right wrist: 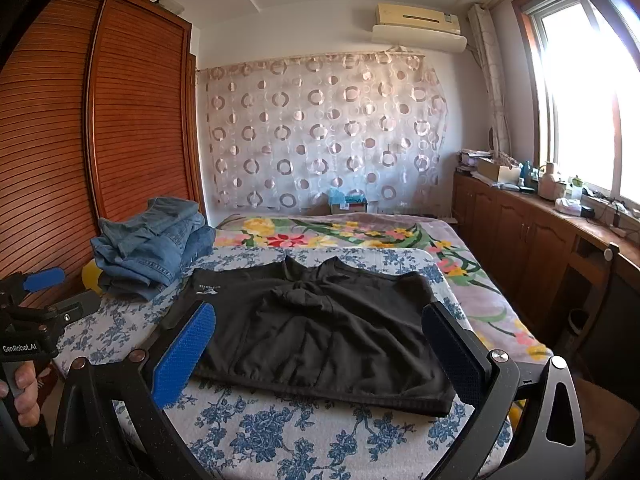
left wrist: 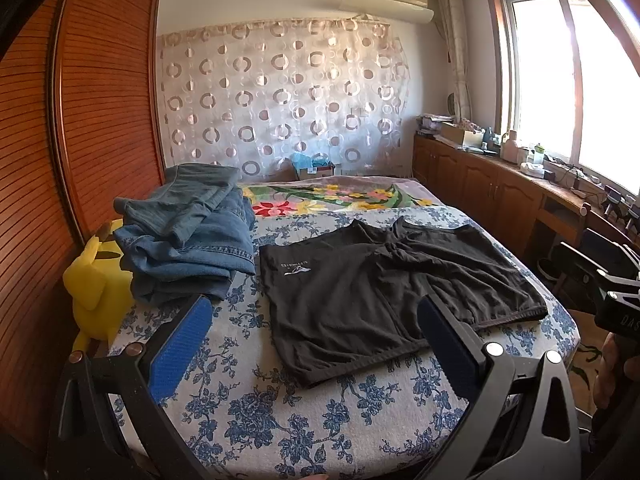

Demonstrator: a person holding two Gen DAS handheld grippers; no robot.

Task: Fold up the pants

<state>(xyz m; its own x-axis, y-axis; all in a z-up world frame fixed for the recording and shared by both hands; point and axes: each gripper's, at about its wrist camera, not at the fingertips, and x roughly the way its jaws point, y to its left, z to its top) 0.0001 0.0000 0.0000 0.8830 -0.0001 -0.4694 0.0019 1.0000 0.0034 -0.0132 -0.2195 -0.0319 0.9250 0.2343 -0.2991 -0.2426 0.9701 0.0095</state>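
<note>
Black shorts (left wrist: pixel 376 288) (right wrist: pixel 320 328) with a small white logo lie spread flat on the blue-flowered bed cover (left wrist: pixel 280 412) (right wrist: pixel 304 436). My left gripper (left wrist: pixel 316 344) hovers open above the near edge of the bed, its blue pads wide apart, nothing between them. My right gripper (right wrist: pixel 320 352) is open too, held over the shorts' near hem without touching. In the left wrist view the right gripper (left wrist: pixel 612 292) shows at the right edge; in the right wrist view the left gripper (right wrist: pixel 40 300) shows at the left, held by a hand (right wrist: pixel 20 396).
A pile of folded jeans (left wrist: pixel 188 236) (right wrist: pixel 152 244) sits at the bed's far left beside a yellow plush toy (left wrist: pixel 96 288). A louvred wooden wardrobe (left wrist: pixel 80 120) stands left. A cluttered cabinet (left wrist: pixel 500 168) runs under the window on the right.
</note>
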